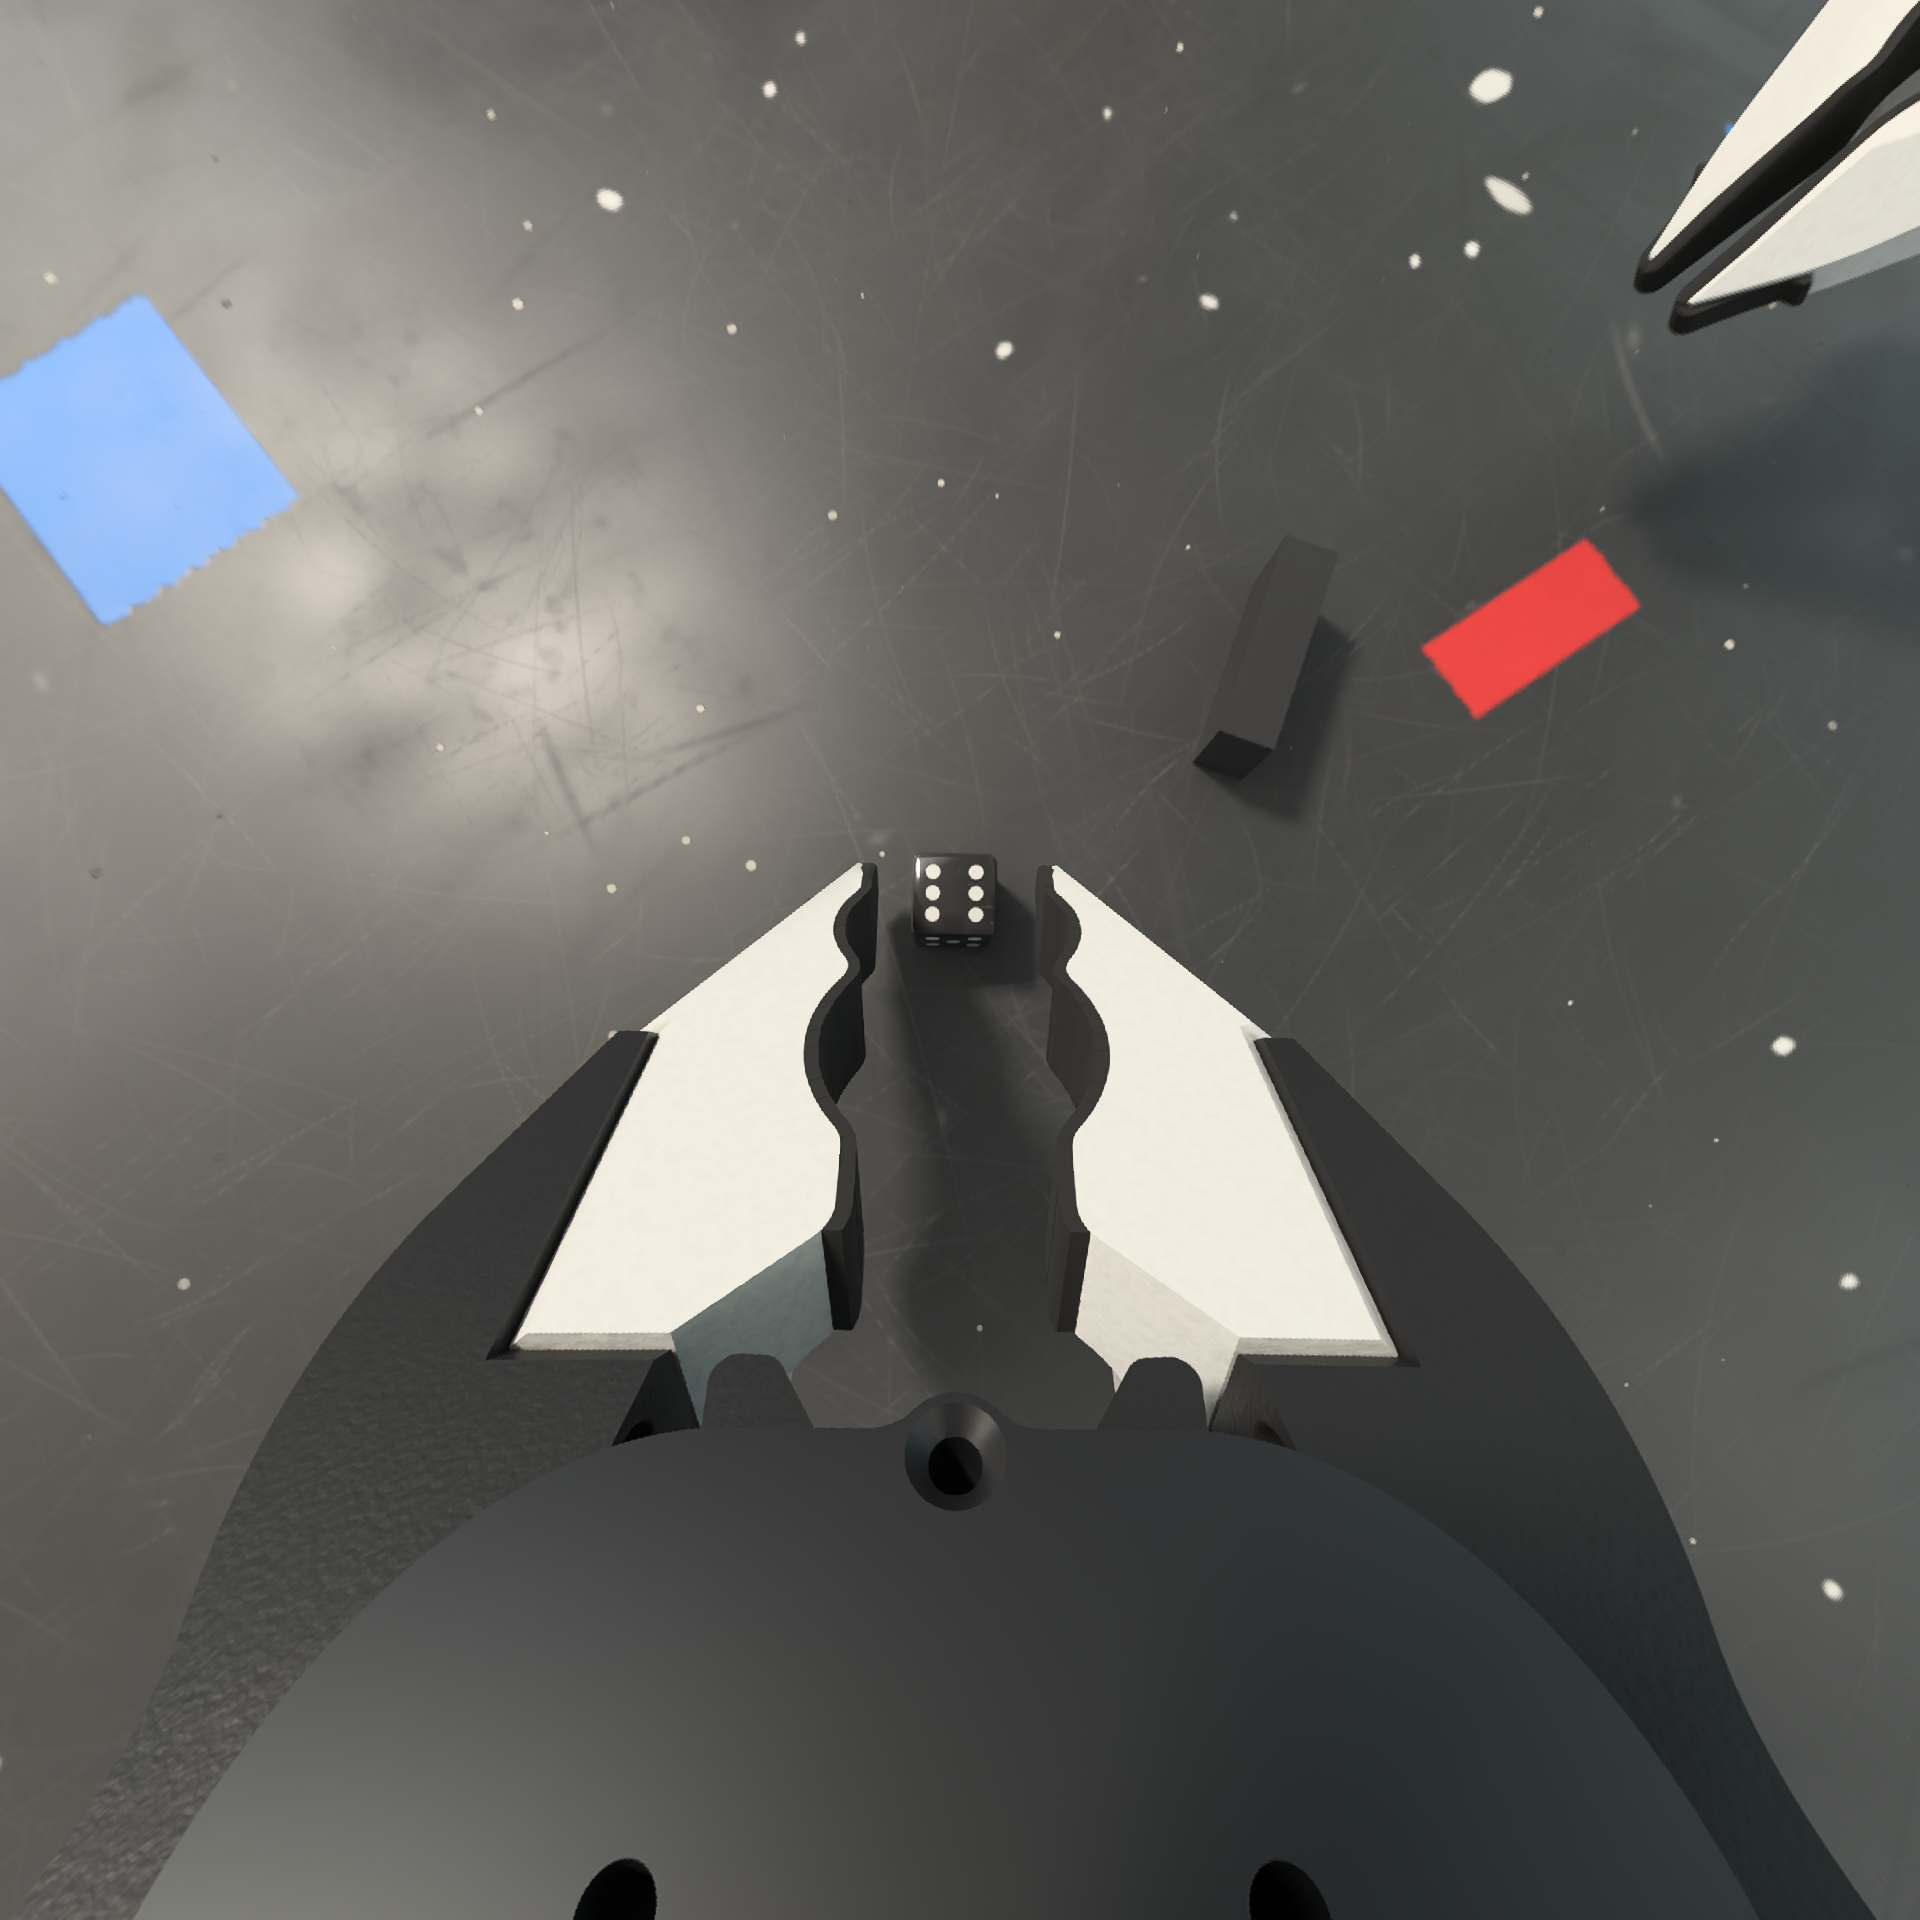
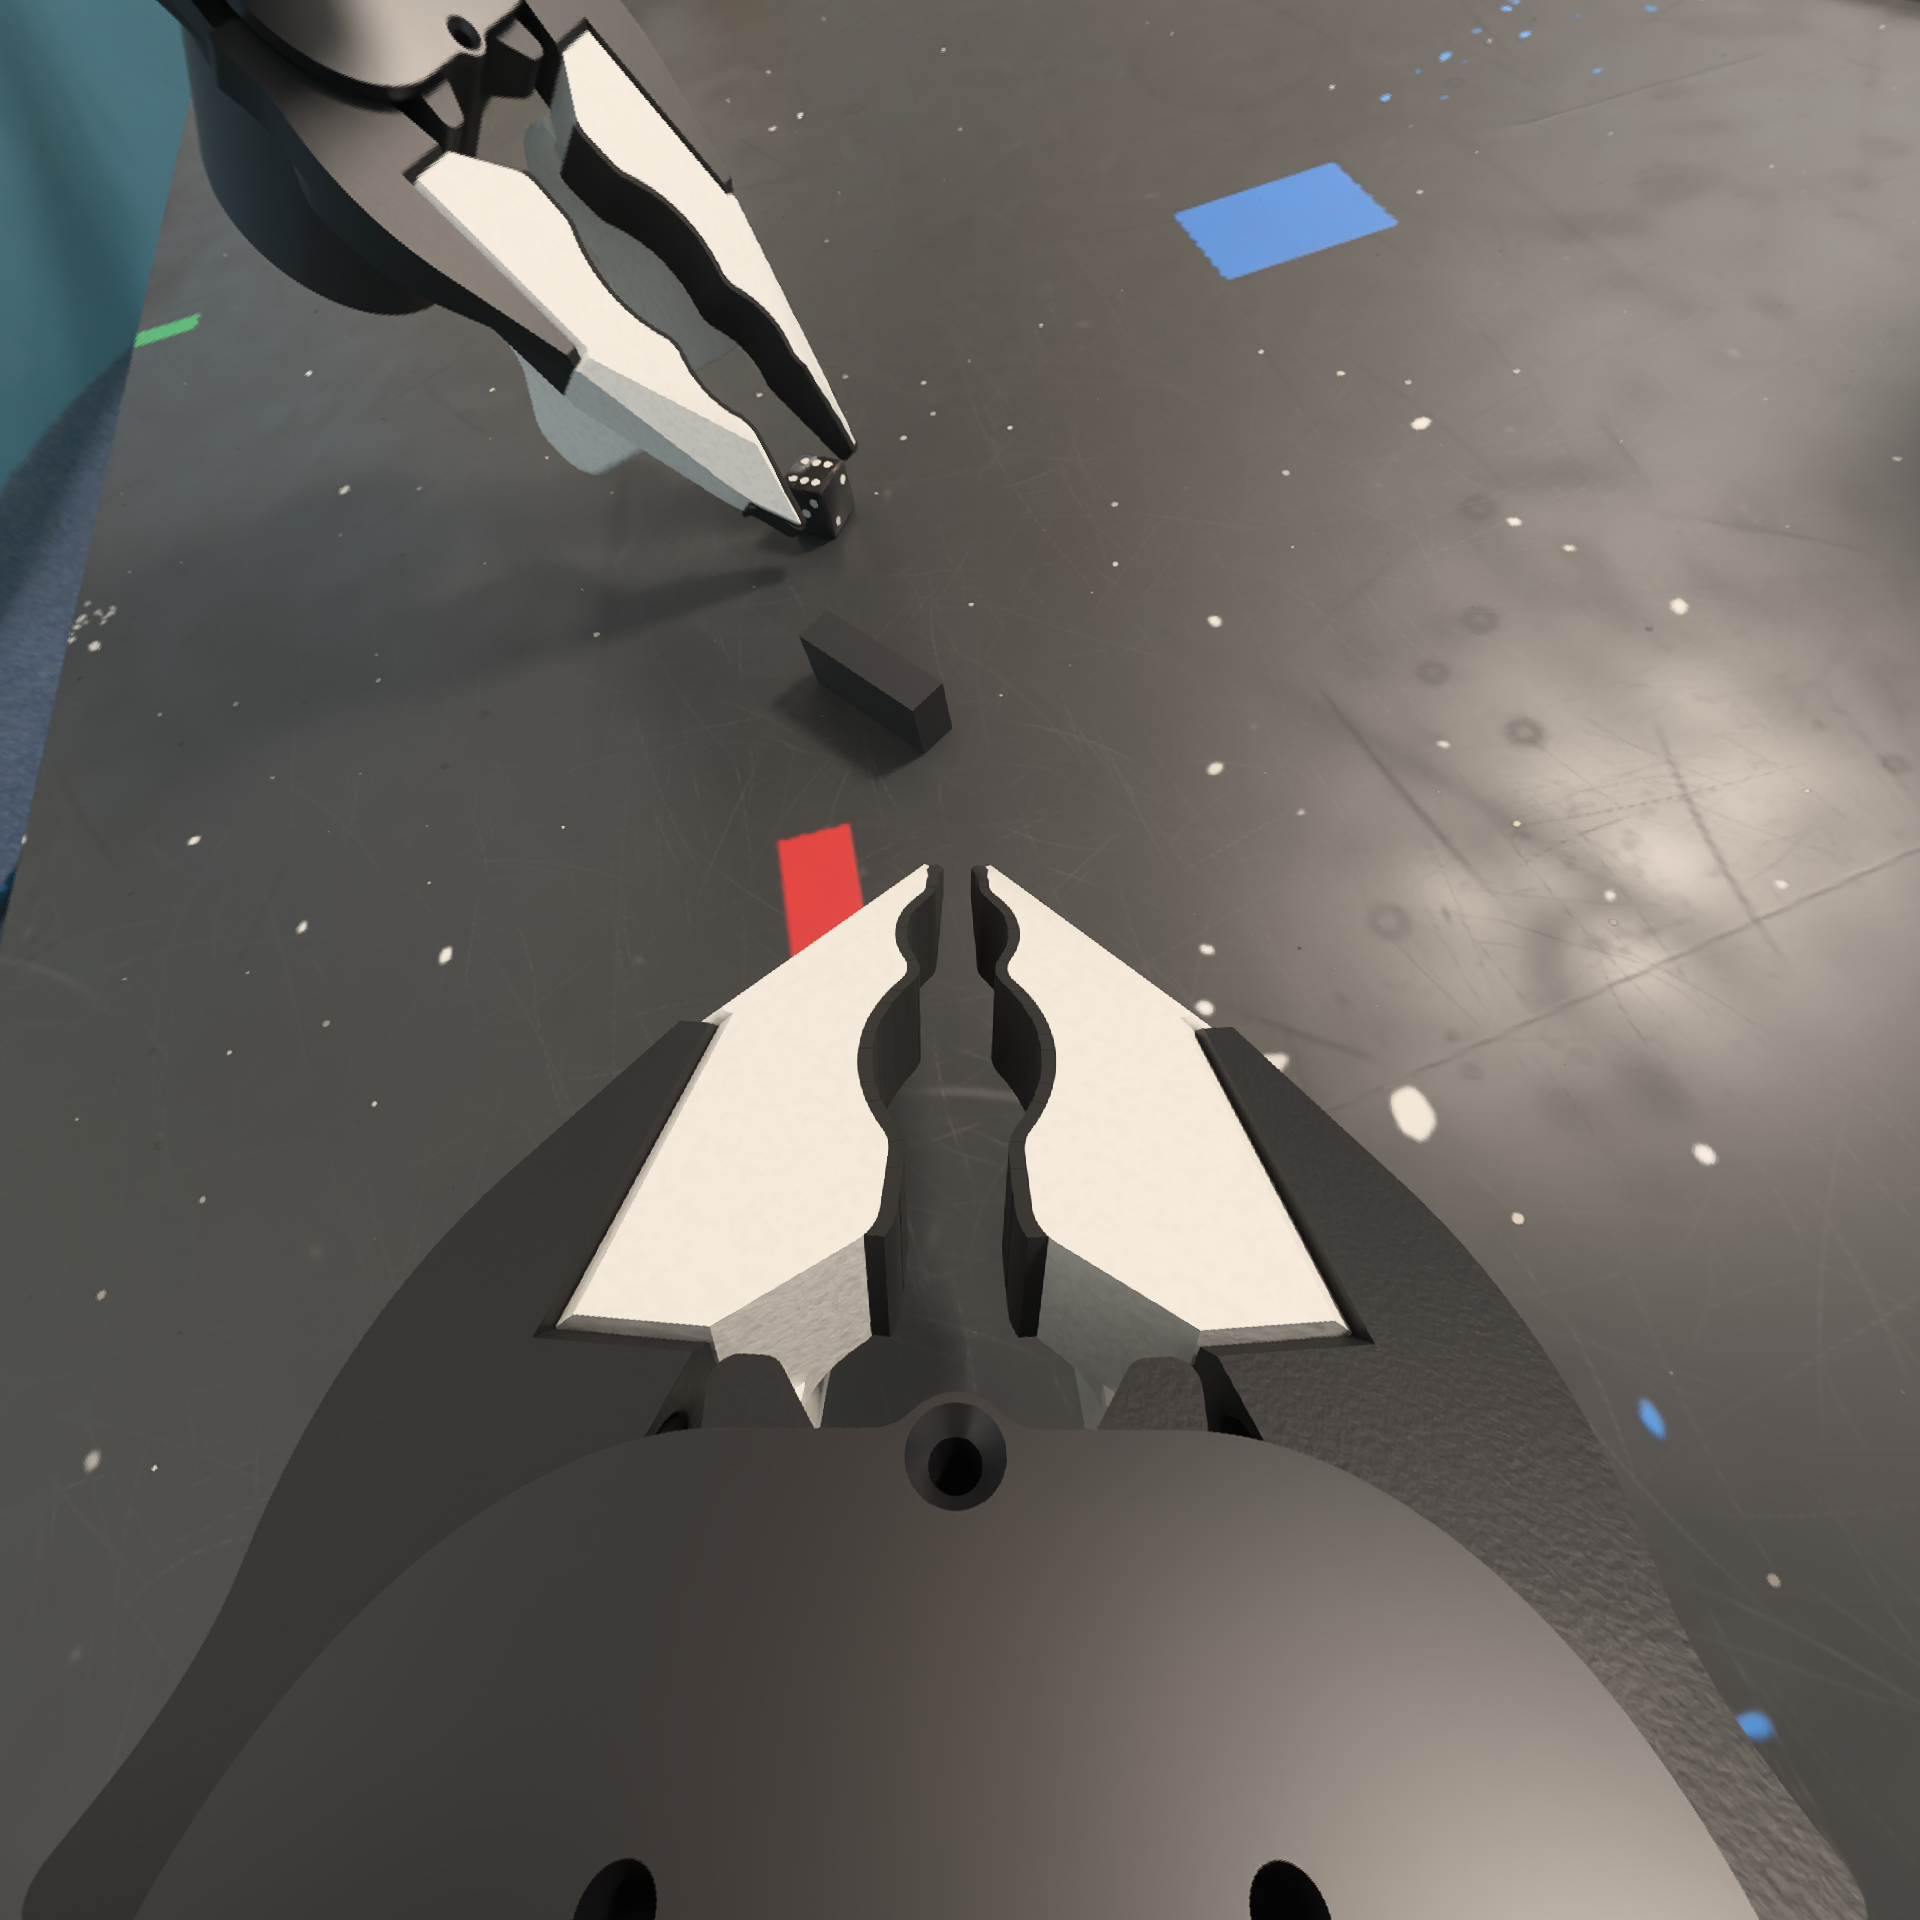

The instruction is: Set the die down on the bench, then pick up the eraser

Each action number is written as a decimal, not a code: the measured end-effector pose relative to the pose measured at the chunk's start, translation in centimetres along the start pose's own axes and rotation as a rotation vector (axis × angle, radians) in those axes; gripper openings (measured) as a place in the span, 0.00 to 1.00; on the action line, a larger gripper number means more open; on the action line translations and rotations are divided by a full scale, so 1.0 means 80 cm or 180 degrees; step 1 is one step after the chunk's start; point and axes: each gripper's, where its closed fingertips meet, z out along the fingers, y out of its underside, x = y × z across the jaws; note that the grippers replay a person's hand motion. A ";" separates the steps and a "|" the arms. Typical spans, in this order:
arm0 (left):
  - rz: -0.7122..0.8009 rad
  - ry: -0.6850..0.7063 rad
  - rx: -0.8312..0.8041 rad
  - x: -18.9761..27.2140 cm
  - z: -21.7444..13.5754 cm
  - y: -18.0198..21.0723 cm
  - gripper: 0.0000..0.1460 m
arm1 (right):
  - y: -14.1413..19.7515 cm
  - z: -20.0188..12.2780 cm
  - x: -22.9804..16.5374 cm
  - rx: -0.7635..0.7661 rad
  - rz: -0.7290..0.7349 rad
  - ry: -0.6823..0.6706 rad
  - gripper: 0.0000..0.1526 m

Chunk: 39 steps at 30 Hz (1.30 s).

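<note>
A black die (image 1: pixel 954 899) with white pips sits on the dark bench (image 1: pixel 623 1039) between my left gripper's fingertips. My left gripper (image 1: pixel 958 878) is open, with a small gap on each side of the die. The right wrist view shows the same: the die (image 2: pixel 821 497) rests on the bench at the tips of the left gripper (image 2: pixel 821 486). The eraser (image 1: pixel 1262 655), a dark block, lies flat ahead and to the right of the die. It lies apart from both grippers (image 2: pixel 878 681). My right gripper (image 2: pixel 956 878) is shut and empty above the bench; its tips show at top right (image 1: pixel 1662 299).
A red tape patch (image 1: pixel 1529 627) lies right of the eraser, just beside my right fingertips (image 2: pixel 819 878). A blue patch (image 1: pixel 135 462) lies far left (image 2: pixel 1285 218). A green tape strip (image 2: pixel 166 330) marks the bench edge, with teal floor beyond.
</note>
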 end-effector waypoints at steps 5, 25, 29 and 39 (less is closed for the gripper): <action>0.0078 -0.0018 0.0099 0.005 -0.006 -0.014 0.23 | 0.002 0.001 0.002 -0.0035 0.0014 0.0043 0.04; 0.0888 0.0600 -0.0041 0.081 0.046 -0.039 0.21 | -0.025 0.044 -0.019 0.0107 -0.0244 0.0105 0.08; 0.0882 0.0655 -0.0065 0.082 0.047 -0.040 0.15 | -0.043 0.023 -0.022 0.0592 -0.0306 0.0127 0.08; 0.0781 0.0614 -0.0033 0.080 0.047 -0.041 0.15 | -0.063 -0.014 -0.032 0.1302 -0.0366 -0.0082 0.08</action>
